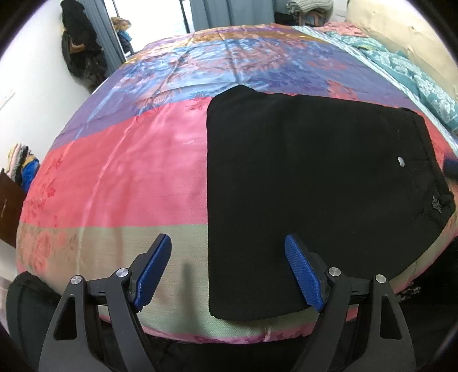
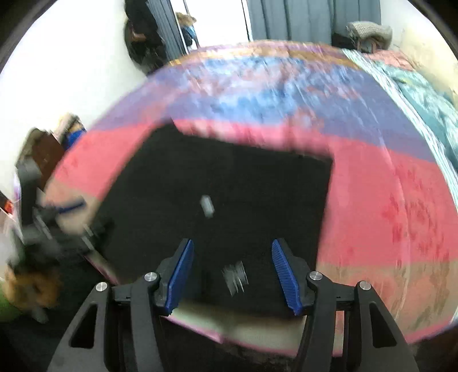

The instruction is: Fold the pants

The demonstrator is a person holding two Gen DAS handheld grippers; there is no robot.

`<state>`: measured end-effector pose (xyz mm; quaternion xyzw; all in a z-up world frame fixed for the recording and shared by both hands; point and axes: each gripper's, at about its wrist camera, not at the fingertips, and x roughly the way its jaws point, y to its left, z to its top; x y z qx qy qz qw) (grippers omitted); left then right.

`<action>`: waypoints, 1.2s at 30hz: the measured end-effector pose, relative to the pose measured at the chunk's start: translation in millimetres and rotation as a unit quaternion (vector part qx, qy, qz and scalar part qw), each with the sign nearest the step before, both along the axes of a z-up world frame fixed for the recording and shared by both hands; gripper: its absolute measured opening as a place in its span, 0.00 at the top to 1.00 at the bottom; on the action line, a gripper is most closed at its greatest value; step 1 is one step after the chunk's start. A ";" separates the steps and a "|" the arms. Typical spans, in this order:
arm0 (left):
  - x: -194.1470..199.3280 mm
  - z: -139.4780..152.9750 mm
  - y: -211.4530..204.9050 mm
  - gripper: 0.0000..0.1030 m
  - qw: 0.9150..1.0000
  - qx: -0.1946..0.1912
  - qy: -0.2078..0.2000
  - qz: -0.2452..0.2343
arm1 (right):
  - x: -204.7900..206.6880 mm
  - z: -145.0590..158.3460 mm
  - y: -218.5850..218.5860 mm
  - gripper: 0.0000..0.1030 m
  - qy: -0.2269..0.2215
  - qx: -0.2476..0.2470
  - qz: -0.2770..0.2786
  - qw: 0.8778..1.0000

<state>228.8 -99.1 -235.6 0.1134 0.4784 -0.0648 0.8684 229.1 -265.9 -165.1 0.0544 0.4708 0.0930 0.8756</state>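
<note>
The black pants [image 1: 309, 189] lie folded into a flat rectangle on the colourful bedspread [image 1: 128, 177], near the bed's front edge. My left gripper [image 1: 228, 267] is open and empty, above the folded pants' near left corner. In the blurred right wrist view the pants [image 2: 223, 183] fill the middle, with a small white tag [image 2: 207, 205] on them. My right gripper [image 2: 232, 269] is open and empty over the pants' near edge. The left gripper [image 2: 68, 209] shows blurred at the left of the right wrist view.
A teal patterned blanket [image 1: 415, 71] lies along the bed's right side by a beige wall. Dark clothes [image 1: 80, 43] hang at the far left wall. A pile of clothes [image 1: 23, 163] sits on brown furniture left of the bed. Grey curtains [image 2: 312, 20] hang at the back.
</note>
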 end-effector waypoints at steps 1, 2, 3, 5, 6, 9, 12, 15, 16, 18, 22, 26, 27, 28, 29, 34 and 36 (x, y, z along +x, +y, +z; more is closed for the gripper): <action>-0.9 0.2 -1.8 0.20 1.000 0.004 -0.002 -0.002 | 8.0 7.6 0.9 0.44 -0.010 -0.003 0.004 1.000; -1.5 0.6 -3.1 0.20 1.000 0.008 -0.005 -0.005 | 22.0 16.1 1.2 0.43 -0.021 -0.008 0.008 1.000; -2.4 1.0 -4.0 0.20 1.000 0.012 -0.007 -0.007 | 34.7 18.3 0.2 0.42 -0.025 -0.008 0.008 1.000; -4.0 1.2 -5.2 0.20 1.000 0.017 -0.010 -0.013 | 64.0 6.3 -6.5 0.39 -0.014 -0.008 0.002 1.000; -5.2 1.3 -4.6 0.19 1.000 0.017 -0.011 -0.014 | 78.1 -10.5 -11.0 0.38 0.012 -0.009 -0.005 1.000; -7.5 0.5 -1.6 0.19 1.000 0.002 -0.006 -0.028 | 98.0 -60.2 -28.9 0.38 0.083 0.019 -0.021 0.996; -6.9 5.1 9.5 0.19 0.999 -0.029 0.013 -0.025 | 80.2 -39.5 -34.1 0.38 0.054 0.031 -0.026 0.998; -5.5 15.7 27.4 0.19 0.996 -0.089 0.029 -0.005 | 31.5 -1.8 -28.4 0.38 0.008 0.047 -0.010 0.999; -4.3 18.6 31.3 0.19 0.994 -0.104 0.031 0.000 | 18.9 2.1 -25.1 0.37 0.001 0.049 -0.003 0.999; 1.3 23.3 35.1 0.19 0.993 -0.114 0.029 0.002 | -9.5 2.8 -14.7 0.34 0.004 0.054 0.020 0.998; 29.4 29.1 53.7 0.14 0.991 -0.127 0.030 0.019 | -37.7 -13.0 -29.8 0.33 0.027 0.066 -0.009 0.997; 64.8 14.0 77.9 0.12 0.973 -0.207 0.101 0.019 | -33.3 -22.7 -88.5 0.04 0.017 0.150 -0.087 0.985; 70.3 9.8 79.2 0.12 0.969 -0.216 0.115 0.017 | -24.9 -34.1 -101.3 0.03 0.035 0.181 -0.094 0.978; 76.6 3.8 79.8 0.12 0.965 -0.227 0.130 0.013 | -19.0 -41.6 -106.8 0.03 0.050 0.200 -0.097 0.974; 81.9 -3.2 79.0 0.12 0.960 -0.237 0.146 0.007 | -11.3 -56.4 -115.3 0.03 0.073 0.234 -0.101 0.964; 87.7 -18.9 65.0 0.12 0.948 -0.261 0.180 -0.022 | 5.8 -83.2 -125.2 0.03 0.108 0.284 -0.096 0.948; 90.6 -22.4 62.1 0.12 0.946 -0.268 0.183 -0.017 | 6.0 -87.0 -131.3 0.03 0.111 0.304 -0.096 0.941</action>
